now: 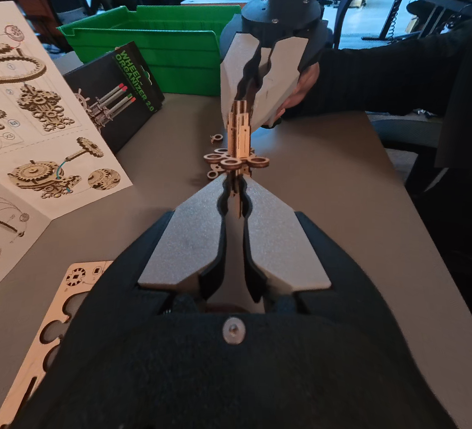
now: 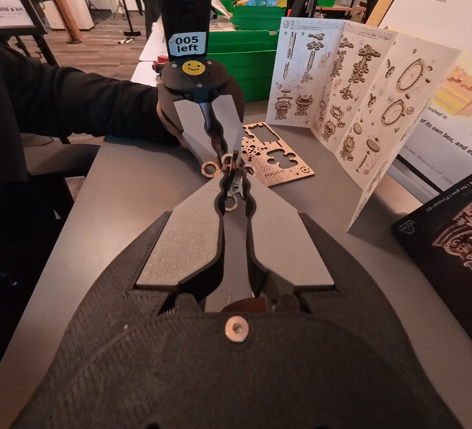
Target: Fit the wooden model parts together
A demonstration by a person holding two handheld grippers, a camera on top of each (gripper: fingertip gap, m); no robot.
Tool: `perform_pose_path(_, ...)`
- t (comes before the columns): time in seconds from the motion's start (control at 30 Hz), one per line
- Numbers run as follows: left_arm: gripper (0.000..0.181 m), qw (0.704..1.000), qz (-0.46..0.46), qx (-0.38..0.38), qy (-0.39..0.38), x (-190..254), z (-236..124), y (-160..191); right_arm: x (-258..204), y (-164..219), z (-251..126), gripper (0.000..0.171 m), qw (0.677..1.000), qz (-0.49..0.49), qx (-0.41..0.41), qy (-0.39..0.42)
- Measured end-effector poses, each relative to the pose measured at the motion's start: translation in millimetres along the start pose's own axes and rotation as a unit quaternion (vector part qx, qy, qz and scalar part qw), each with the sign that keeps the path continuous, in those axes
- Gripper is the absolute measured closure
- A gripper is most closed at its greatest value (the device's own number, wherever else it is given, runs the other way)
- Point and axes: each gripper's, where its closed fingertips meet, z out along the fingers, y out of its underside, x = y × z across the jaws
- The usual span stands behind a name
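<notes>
Two handheld claws meet tip to tip over a grey tabletop, both clamped on one wooden model. The left claw pinches the model's thin lower stem between its grey fingers, just under a collar of small wooden rings. The right claw comes in from the far side, tilted downward, and grips the top of the upright wooden column. In the right wrist view, the right claw closes on the ringed end of the model, while the left claw slants down toward it from above. A black-sleeved forearm runs in from the side behind each tool, the hand wrapped around the body.

A loose ring piece lies on the tabletop just beyond the model. A punched-out plywood sheet lies flat nearby, close to a standing fold-out instruction leaflet. The kit's dark box leans near a green plastic bin at the far edge. The surface beside the right claw lies bare up to its edge, with an office chair drawn close. Beyond are rows of desks and chairs in an open workroom.
</notes>
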Motion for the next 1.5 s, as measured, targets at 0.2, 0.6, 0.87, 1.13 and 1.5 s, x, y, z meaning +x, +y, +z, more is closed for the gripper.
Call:
perform_pose_path(0.2, 0.179, 1.000, 0.001, -0.010, -0.001, 0.1, 1.7, 2.5, 0.3, 0.2, 1.9, 0.165, 1.000, 0.008, -0.001, -0.001)
perform_pose_path(0.6, 0.164, 0.997, -0.038, -0.060, 0.030, 6.2, 6.7, 16.7, 3.8, 1.5, 0.0, 0.171, 0.999, 0.037, 0.007, -0.007)
perform_pose_path(0.87, 0.163, 0.999, -0.032, -0.032, -0.007, -2.3, 6.6, 8.5, 12.4, -9.1, -3.5, 0.171, 0.991, 0.111, 0.070, -0.017)
perform_pose_path(1.13, 0.164, 0.999, -0.026, 0.005, 0.019, 5.5, 2.7, -1.8, 3.2, -9.6, 0.2, 0.171, 0.993, 0.096, 0.066, -0.032)
perform_pose_path(1.5, 0.163, 0.999, -0.027, 0.010, -0.019, -13.7, -9.1, -3.9, 9.1, 10.0, 0.8, 0.171, 0.999, 0.010, -0.033, 0.027)
